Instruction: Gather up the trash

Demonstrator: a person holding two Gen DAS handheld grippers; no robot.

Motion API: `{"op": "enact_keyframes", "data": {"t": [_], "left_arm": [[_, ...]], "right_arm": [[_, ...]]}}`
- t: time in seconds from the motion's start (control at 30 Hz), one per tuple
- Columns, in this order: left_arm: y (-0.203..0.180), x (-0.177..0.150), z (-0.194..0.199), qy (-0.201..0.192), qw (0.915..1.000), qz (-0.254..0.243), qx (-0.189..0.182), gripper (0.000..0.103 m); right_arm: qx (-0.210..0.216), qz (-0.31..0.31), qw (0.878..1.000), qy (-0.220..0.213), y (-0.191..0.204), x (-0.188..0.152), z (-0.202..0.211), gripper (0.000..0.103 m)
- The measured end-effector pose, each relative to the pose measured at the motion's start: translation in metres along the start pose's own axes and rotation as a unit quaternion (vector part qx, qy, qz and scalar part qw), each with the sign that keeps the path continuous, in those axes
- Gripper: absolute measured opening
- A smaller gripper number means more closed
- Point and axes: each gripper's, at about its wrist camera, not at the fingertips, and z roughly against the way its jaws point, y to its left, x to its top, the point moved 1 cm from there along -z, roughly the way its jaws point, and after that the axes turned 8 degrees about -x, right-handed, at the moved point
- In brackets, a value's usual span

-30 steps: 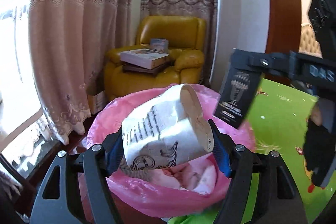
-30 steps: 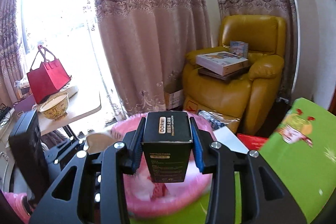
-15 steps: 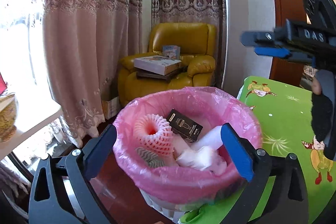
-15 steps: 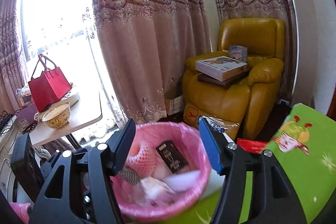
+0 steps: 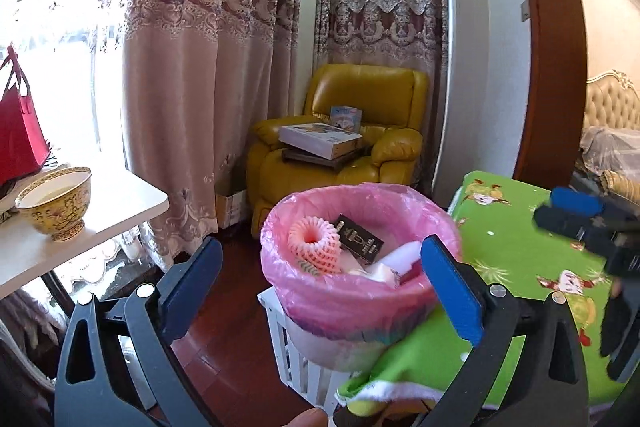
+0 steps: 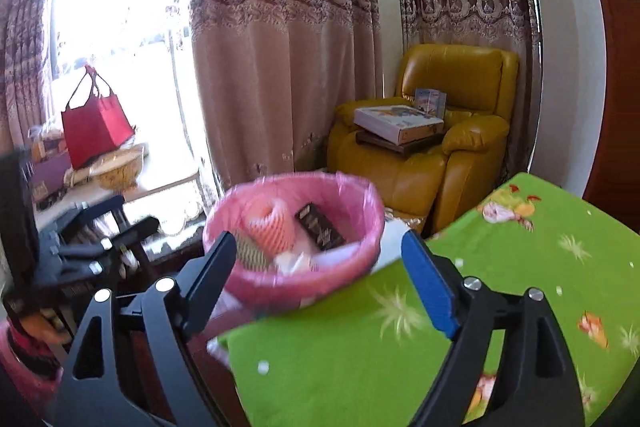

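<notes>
Now left gripper (image 5: 320, 277) gapes empty; right gripper (image 6: 320, 267) is opening, empty, near bin (image 5: 320, 303).

The left gripper (image 5: 322, 281) is built of black plastic: two broad arms, each pierced by a long triangular slot, run forward into angled fingers. Flat blue pads (image 5: 450, 291) line the inner faces of the fingers, and a round silver screw head sits on each arm just behind its pad, with a second further out. The right gripper (image 6: 320, 281) has the same make: black slotted arms, blue pads (image 6: 428, 285) on the inside and paired silver screws behind the jaws. In the left wrist view the right gripper shows from the side as a black body with a blue pad at its tip, and below it the hand (image 5: 620, 327) wears a black glove.
</notes>
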Motion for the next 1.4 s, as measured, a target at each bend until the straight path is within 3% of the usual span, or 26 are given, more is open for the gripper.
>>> {"op": "enact_keyframes", "data": {"t": [0.3, 0.43, 1.4], "left_arm": [[-0.021, -0.017, 0.018, 0.007, 0.9998, -0.015, -0.012, 0.094], [-0.025, -0.018, 0.016, 0.008, 0.9997, -0.022, 0.001, 0.094], [-0.034, -0.023, 0.018, -0.007, 0.9993, -0.036, -0.002, 0.094]], "right_arm": [[-0.026, 0.015, 1.000, 0.009, 0.001, -0.031, 0.018, 0.087], [-0.027, 0.017, 0.999, 0.003, 0.001, -0.031, 0.023, 0.088], [-0.035, 0.010, 0.999, -0.023, 0.000, -0.026, 0.029, 0.089]]}}
